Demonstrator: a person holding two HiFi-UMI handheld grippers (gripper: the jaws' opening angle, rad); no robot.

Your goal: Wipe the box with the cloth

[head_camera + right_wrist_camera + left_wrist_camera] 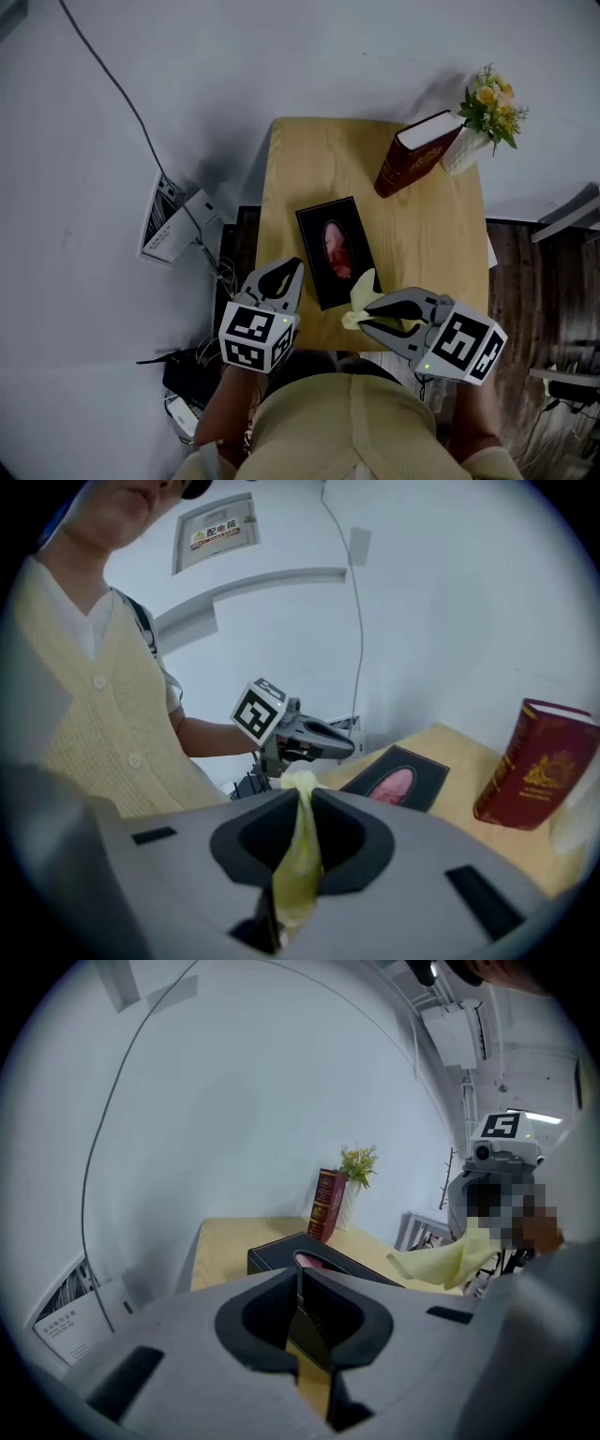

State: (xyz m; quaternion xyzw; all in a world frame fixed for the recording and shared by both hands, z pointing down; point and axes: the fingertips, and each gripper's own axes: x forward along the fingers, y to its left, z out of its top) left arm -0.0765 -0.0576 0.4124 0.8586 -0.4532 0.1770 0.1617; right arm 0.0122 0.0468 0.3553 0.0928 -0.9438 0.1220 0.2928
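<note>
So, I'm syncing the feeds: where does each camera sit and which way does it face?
Head view: on the head, steeply down on table, box, left gripper, right gripper; chest, forearms show.
Left gripper view: on it, along shut jaws past box toward book; right gripper shows.
Right gripper view: on it, along jaws shut on cloth toward left gripper, person's chest.
Shared: all show box, book.

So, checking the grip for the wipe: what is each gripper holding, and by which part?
The right gripper pinches the yellow cloth by a bunched fold, one end poking past the jaw tips. The left gripper is shut on nothing.
</note>
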